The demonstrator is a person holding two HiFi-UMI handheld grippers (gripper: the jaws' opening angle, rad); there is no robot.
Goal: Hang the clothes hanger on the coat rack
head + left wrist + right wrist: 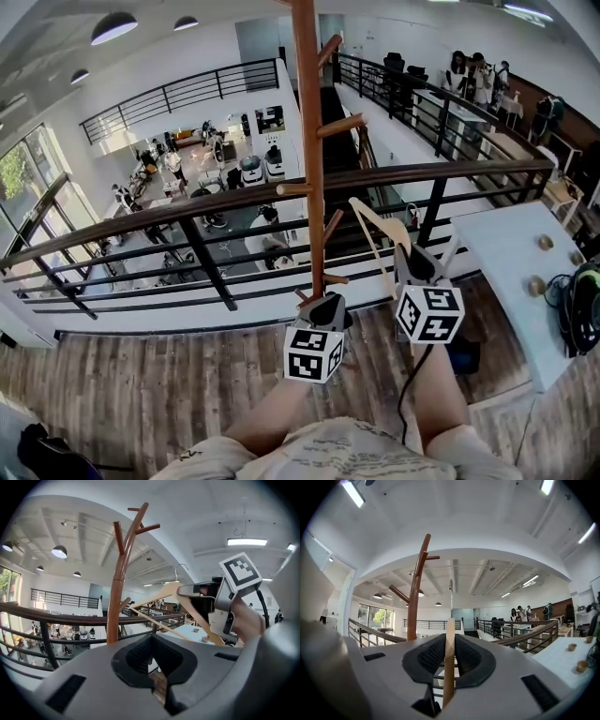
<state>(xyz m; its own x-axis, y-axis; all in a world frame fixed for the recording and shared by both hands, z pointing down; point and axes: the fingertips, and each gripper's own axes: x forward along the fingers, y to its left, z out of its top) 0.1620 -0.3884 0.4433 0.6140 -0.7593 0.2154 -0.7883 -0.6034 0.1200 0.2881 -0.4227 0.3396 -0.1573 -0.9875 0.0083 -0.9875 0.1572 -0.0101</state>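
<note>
Head view: tall brown wooden coat rack [307,141] w/ angled pegs stands just beyond us, in front of a dark metal railing w/ brown handrail [187,211]. Wood-plank floor [141,394] underfoot; white table [511,272] off to the R.

R gripper [412,258]: jaws clamped on the light wooden clothes hanger w/ wire hook [386,219]. In the R gripper view we see the hanger [449,667] edge-on, a thin pale strip pinched between the two black pads of the gripper [449,653], w/ the wire hook rising straight above it. Rack [414,602] sits left of the hanger in that view, apart from it.

L gripper [325,302]: low, just in front of the rack pole near its lower pegs. L gripper view shows its jaws [155,660] drawn together, nothing between them, only a sliver of floor visible past the pads.

Hanger position: held up in the air, R of the rack pole and near it. From the L gripper view we see the hanger [164,591] flat-on, w/ the R gripper [194,591] gripping the arm that slopes down on that view's R side, and the hook against the ceiling, on no peg. Rack [118,592] is left of the hanger there, w/ the tip of the hanger's other arm close to the pole; we cannot tell if they touch.
</note>
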